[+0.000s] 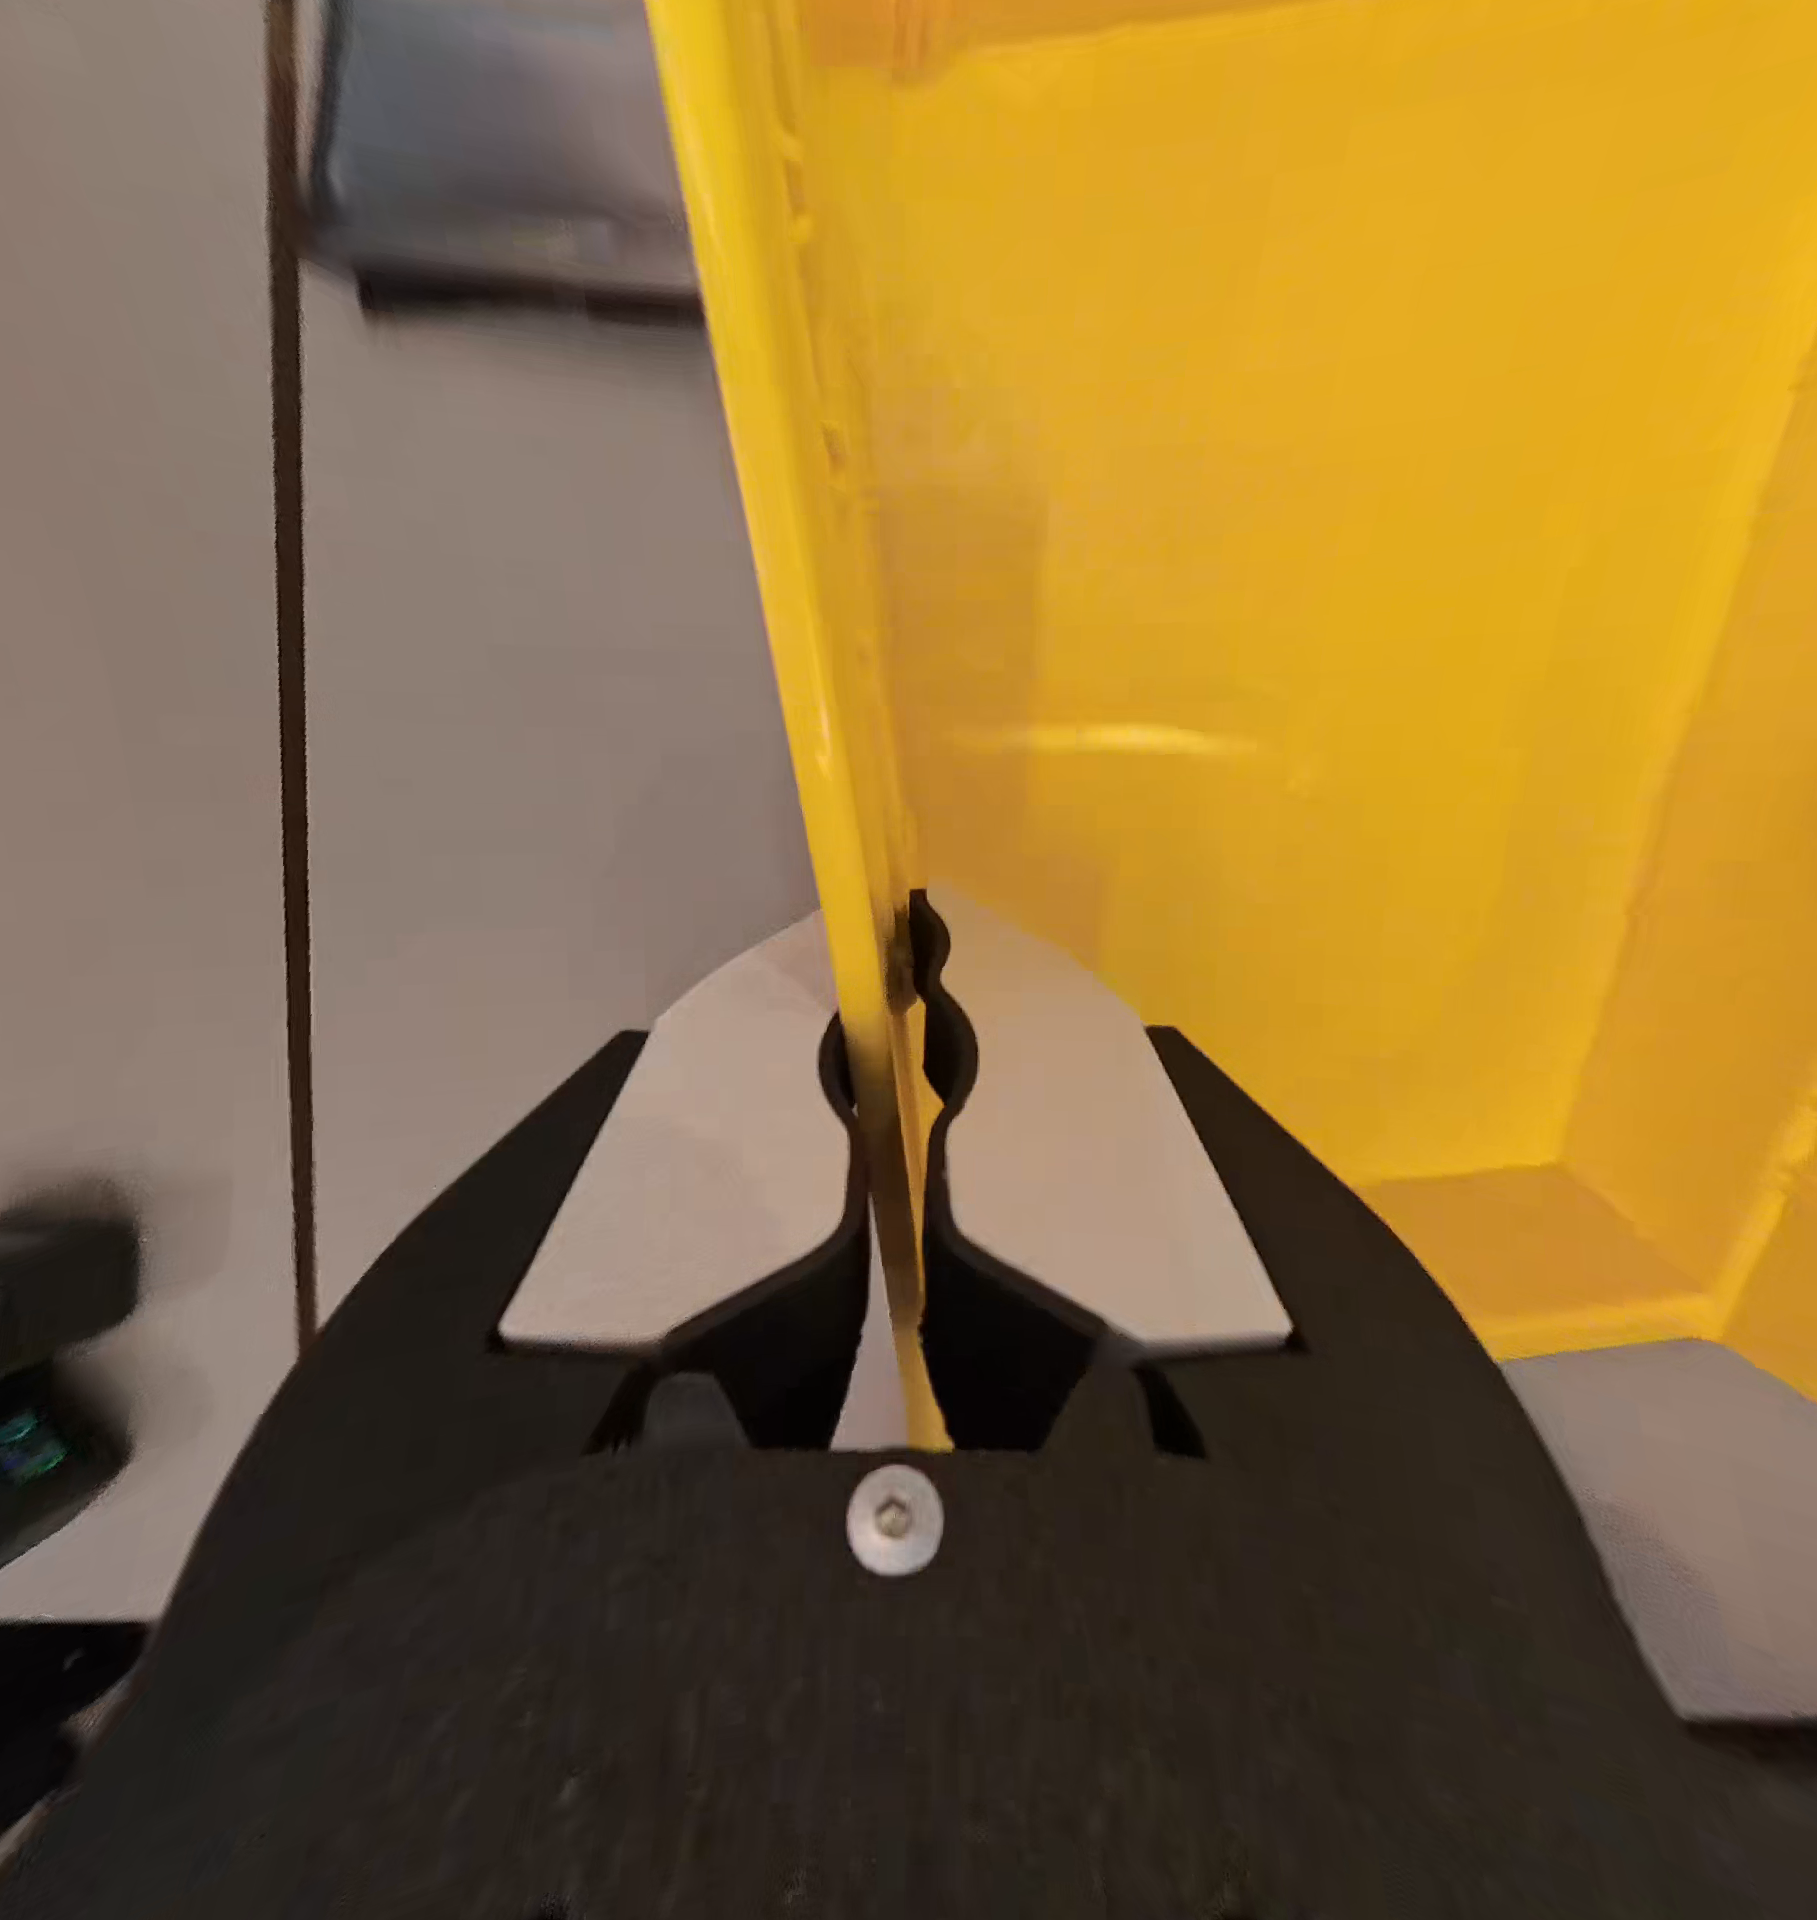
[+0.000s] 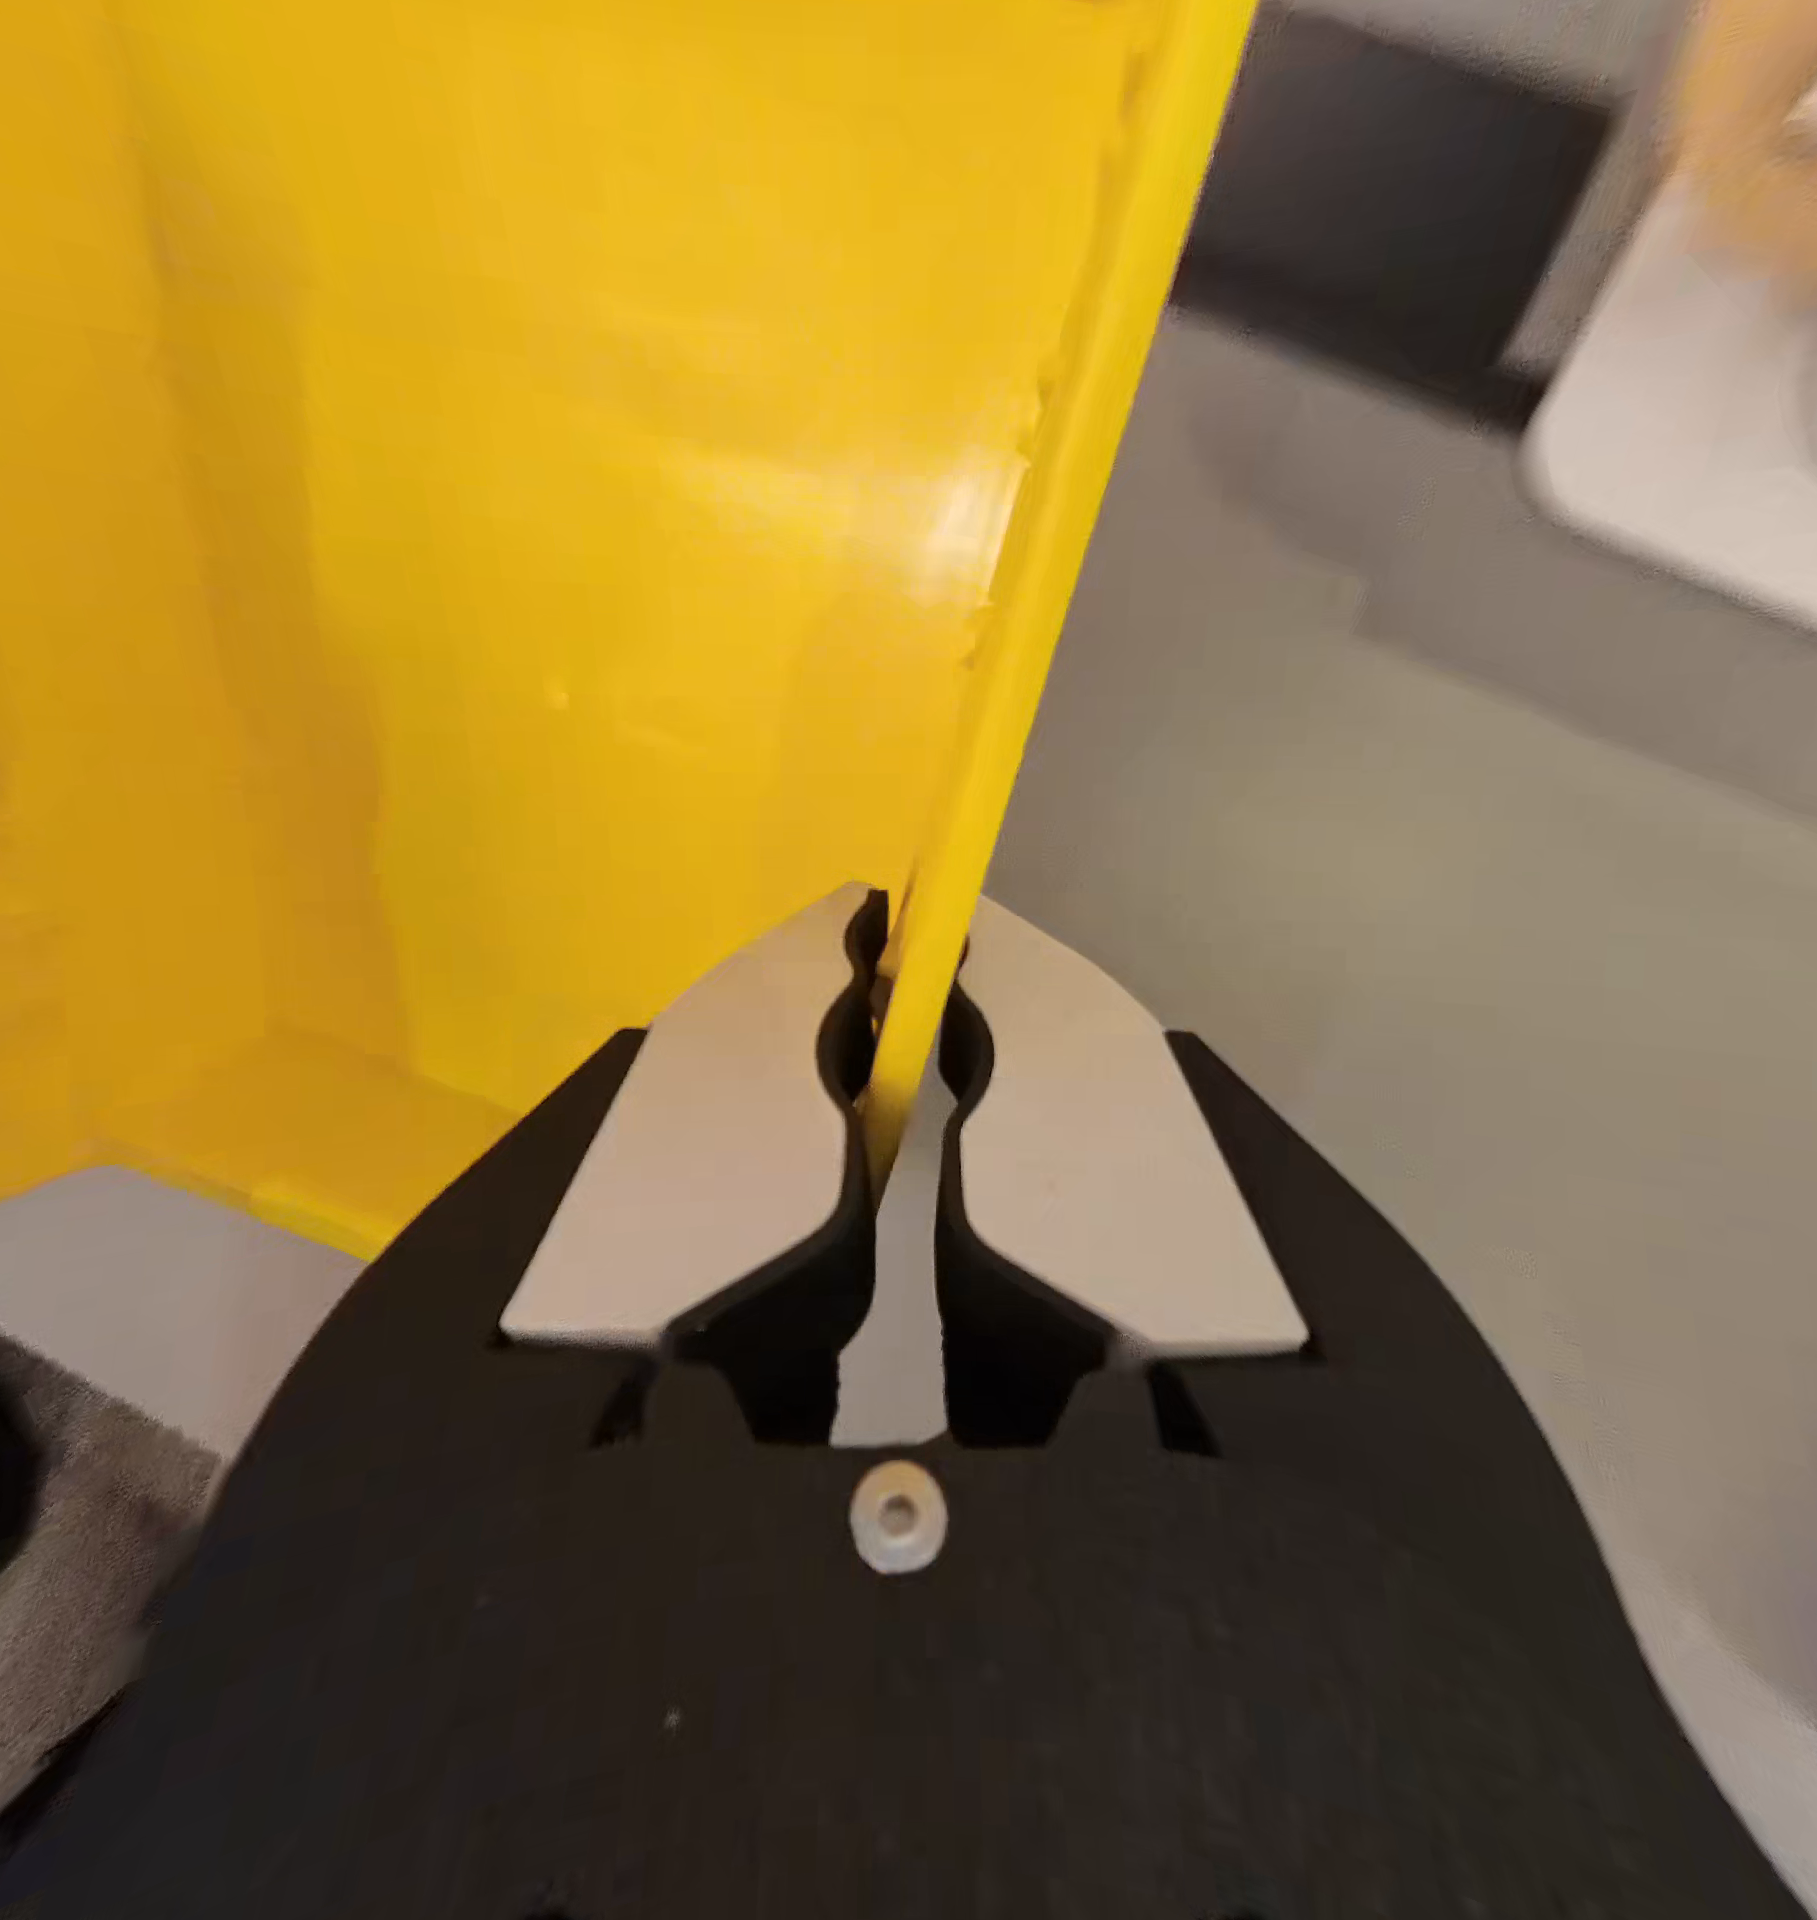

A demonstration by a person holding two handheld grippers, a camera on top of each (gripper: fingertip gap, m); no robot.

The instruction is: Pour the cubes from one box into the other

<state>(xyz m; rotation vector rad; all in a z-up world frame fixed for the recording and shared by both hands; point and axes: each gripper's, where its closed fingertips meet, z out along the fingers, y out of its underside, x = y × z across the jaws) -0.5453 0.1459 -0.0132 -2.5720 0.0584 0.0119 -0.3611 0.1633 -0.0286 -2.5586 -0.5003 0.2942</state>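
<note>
The left tool (image 1: 896,966) and the right tool (image 2: 909,961) each point forward, clamped nearly closed on opposite rim edges of one yellow box (image 1: 1351,623), held between them above the pale desk (image 1: 519,727). Only this one box shows, cut off at the frame edges; no cubes are visible in the part seen, and the background is blurred.

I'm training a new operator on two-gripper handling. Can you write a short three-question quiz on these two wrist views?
1. True or false: the left gripper is shut on a wall of the yellow box.
2. What does the right gripper hold? A) a cube B) the yellow box's wall C) nothing
3. Are any cubes visible inside the part of the box shown?

Key:
1. True; its fingers pinch the thin wall.
2. B
3. No; only bare yellow interior shows in both views.
</note>
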